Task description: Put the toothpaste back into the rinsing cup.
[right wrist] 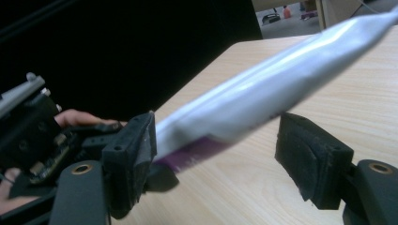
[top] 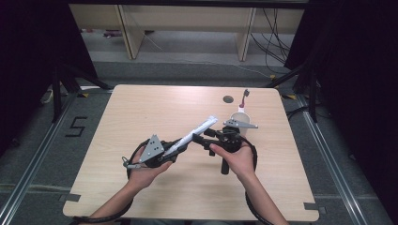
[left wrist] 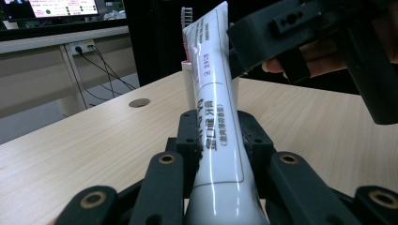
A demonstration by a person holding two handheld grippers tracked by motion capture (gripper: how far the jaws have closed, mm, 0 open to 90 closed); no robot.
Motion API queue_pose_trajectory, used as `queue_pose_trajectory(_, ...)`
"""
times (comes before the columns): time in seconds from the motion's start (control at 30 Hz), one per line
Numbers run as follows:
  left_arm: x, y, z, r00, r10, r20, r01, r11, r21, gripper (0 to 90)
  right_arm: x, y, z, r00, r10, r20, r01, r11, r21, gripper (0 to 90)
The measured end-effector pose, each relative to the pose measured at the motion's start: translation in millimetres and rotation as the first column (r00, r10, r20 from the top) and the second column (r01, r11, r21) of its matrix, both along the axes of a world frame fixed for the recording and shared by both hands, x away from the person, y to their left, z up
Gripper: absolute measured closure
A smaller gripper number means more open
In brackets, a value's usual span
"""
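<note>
Above the pale wooden table (top: 141, 108), the left gripper (top: 174, 149) clamps the capped end of a long white plastic toothpaste tube (top: 197, 130), whose axis slants up and away to the right. The right gripper (top: 202, 139), jaws spread wide, straddles the tube's middle without pressing it.

A light wooden bench (top: 155, 108) with rounded corners and a pale laminate top is seen from above, set on a grey floor (top: 42, 140) marked with tape. A small round cable hole (top: 228, 99) is cut into the top at about one o'clock, near the far edge. Just beside it, toward two o'clock, a white cup (top: 239, 118) is stood directly on the surface, with a red-handled toothbrush (top: 244, 97) held upright in it.
</note>
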State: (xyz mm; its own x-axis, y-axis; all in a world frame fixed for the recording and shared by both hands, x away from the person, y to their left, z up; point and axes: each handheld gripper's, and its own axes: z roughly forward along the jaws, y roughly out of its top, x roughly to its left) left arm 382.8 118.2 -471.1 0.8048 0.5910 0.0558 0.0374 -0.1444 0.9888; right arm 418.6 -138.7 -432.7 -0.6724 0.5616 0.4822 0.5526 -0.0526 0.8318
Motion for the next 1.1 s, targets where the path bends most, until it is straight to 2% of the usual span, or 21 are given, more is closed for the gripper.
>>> queue_pose_trajectory(0.07, -0.4, -0.6, -0.4, 1.0, 0.001, -0.001, -0.001, 1.0, 0.007, 73.5, 1.0, 2.1, 0.2, 0.9997, -0.017, -0.019, 0.017, 1.0, 0.008, 29.0)
queue_pose_trajectory(0.23, -1.3, -3.3, -0.7, 1.0, -0.002, 0.006, 0.002, 1.0, 0.005, 73.4, 5.2, 6.3, -1.6, 0.9994, -0.012, -0.034, 0.013, 0.999, 0.03, 28.8)
queue_pose_trajectory(0.3, -1.7, -4.5, -1.8, 0.9999, -0.001, 0.011, 0.001, 1.0, 0.005, 73.4, 6.9, 6.7, -2.3, 0.9989, -0.033, -0.035, 0.034, 0.999, 0.031, 29.0)
queue_pose_trajectory(0.37, -3.5, -6.3, -2.5, 0.9997, 0.001, 0.026, -0.002, 0.9998, 0.018, 73.3, 7.6, 8.0, -2.2, 0.9977, -0.046, -0.05, 0.048, 0.997, 0.053, 29.6)
queue_pose_trajectory(0.43, -4.2, -7.2, -2.8, 0.9995, 0.001, 0.031, -0.002, 0.9998, 0.019, 73.3, 8.2, 8.5, -2.5, 0.9949, -0.069, -0.073, 0.074, 0.996, 0.058, 31.8)
queue_pose_trajectory(0.47, -4.2, -7.2, -2.8, 0.9995, 0.001, 0.031, -0.002, 0.9998, 0.019, 73.3, 9.0, 8.1, -3.1, 0.9956, -0.067, -0.066, 0.07, 0.996, 0.055, 33.1)
queue_pose_trajectory(0.5, -4.4, -7.4, -2.9, 0.9995, 0.004, 0.032, -0.005, 0.9997, 0.022, 73.2, 8.0, 8.2, -2.5, 0.9927, -0.08, -0.091, 0.084, 0.995, 0.044, 34.4)
queue_pose_trajectory(0.7, -4.4, -9.4, -4.0, 0.9992, 0.008, 0.039, -0.009, 0.9995, 0.029, 72.8, 8.8, 6.0, 0.9, 0.9883, -0.096, -0.118, 0.105, 0.992, 0.068, 43.3)
queue_pose_trajectory(0.87, -2.9, -12.3, -7.9, 0.9997, 0.005, 0.023, -0.006, 0.9985, 0.054, 72.1, 6.7, 5.9, 6.1, 0.9909, -0.088, -0.102, 0.097, 0.992, 0.084, 56.5)
queue_pose_trajectory(0.93, -1.9, -13.4, -9.6, 0.9999, 0.004, 0.011, -0.005, 0.9977, 0.068, 71.9, 5.0, 10.1, 9.0, 0.9966, -0.067, -0.049, 0.07, 0.996, 0.058, 60.7)
queue_pose_trajectory(1.0, -2.2, -14.7, -10.1, 1.0, 0.003, 0.005, -0.003, 0.9975, 0.07, 71.3, 3.3, 12.0, 11.0, 0.9977, -0.065, -0.018, 0.066, 0.997, 0.037, 64.8)
queue_pose_trajectory(1.07, -1.3, -16.3, -9.8, 1.0, -0.002, -0.005, 0.002, 0.9966, 0.082, 69.2, 0.8, 13.3, 13.7, 0.9984, -0.054, -0.016, 0.055, 0.998, 0.035, 69.2)
queue_pose_trajectory(1.1, -1.2, -17.8, -10.4, 0.9999, 0.0, -0.011, 0.001, 0.9966, 0.083, 67.7, 0.8, 14.3, 14.2, 0.9991, -0.041, 0.009, 0.041, 0.999, 0.022, 71.1)
